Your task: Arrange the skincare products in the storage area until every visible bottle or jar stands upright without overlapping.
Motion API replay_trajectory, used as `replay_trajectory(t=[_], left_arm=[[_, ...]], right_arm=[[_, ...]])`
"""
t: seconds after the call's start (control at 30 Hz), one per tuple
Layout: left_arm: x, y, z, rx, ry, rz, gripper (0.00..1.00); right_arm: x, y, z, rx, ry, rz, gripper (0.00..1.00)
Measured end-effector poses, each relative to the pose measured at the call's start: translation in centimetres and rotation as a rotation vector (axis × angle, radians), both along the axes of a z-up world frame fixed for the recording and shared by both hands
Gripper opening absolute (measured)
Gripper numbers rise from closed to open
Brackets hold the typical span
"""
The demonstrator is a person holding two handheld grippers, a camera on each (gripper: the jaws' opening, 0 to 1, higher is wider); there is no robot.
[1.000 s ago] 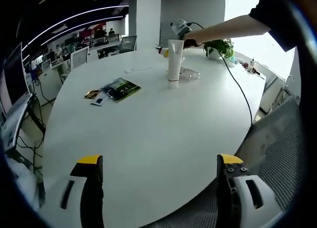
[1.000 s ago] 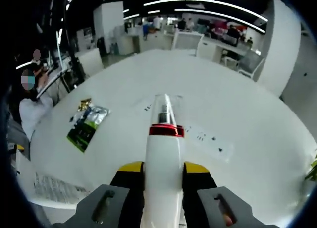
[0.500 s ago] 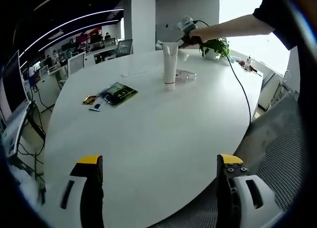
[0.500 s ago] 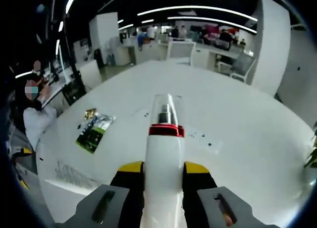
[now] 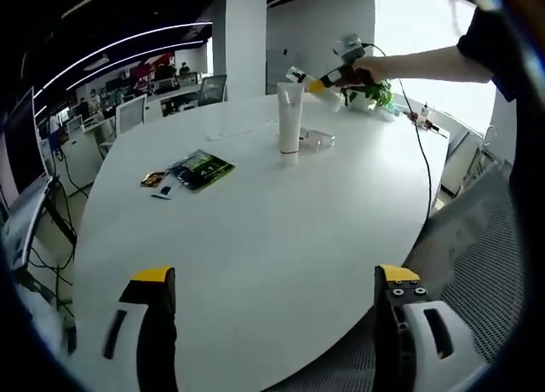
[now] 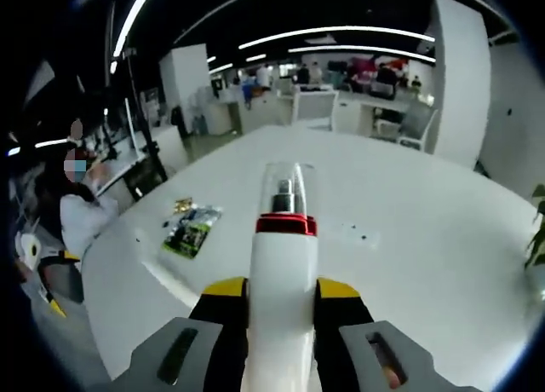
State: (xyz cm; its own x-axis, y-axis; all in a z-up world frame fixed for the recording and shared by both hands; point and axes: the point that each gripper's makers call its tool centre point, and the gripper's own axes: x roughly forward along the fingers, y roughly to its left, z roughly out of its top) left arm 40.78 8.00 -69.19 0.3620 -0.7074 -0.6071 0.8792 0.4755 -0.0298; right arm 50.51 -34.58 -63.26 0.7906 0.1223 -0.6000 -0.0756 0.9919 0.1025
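Across the middle of the left gripper view spreads a large white oval table (image 5: 255,230), with the left gripper (image 5: 277,324) at the bottom of the frame, its two yellow-tipped jaws spread wide apart and holding nothing. Upper centre of that frame, a white tube (image 5: 289,122) stands upright on its cap on the tabletop, and just to its right lies a small clear item (image 5: 317,139) whose kind cannot be made out. Left of centre, a green-and-black sachet (image 5: 203,165) lies flat, with a smaller gold packet (image 5: 154,178) beside it at its left. At upper right, a person's outstretched arm (image 5: 426,61) carries the right gripper (image 5: 336,72) above the far edge of the table, a pale bottle slanting out of its jaws toward the upper left, with a potted plant (image 5: 375,94) just behind.

Low in the right gripper view, the right gripper's yellow-tipped jaws are closed against both sides of a white bottle (image 6: 283,281) with a red collar and a clear cap, which runs up the centre of the frame. Beyond it the table stretches away, the sachet lying left of centre, and a seated person (image 6: 81,213) appears at the left edge.
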Motion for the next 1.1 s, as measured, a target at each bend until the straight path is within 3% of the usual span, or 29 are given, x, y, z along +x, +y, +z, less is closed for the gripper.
replay_trajectory(t=[0.2,0.4,0.87,1.1], left_arm=[[0.0,-0.1,0.1,-0.007,-0.008,-0.006,0.91],[0.1,-0.3,0.4,-0.022,-0.022,-0.006,0.92],[0.1,-0.8,1.5,-0.082,-0.028,0.001,0.97],[1.3,-0.5,2.8,-0.172,0.024,0.089,0.97]], right_arm=[[-1.5,0.6,0.6,0.034,-0.046,0.000,0.20],[-2.8,3.1,2.2,0.120,-0.122,0.015,0.20],[-6.2,12.2,5.7,0.260,-0.288,0.129,0.21],[-8.0,17.5,7.5,0.355,-0.382,0.211,0.21]])
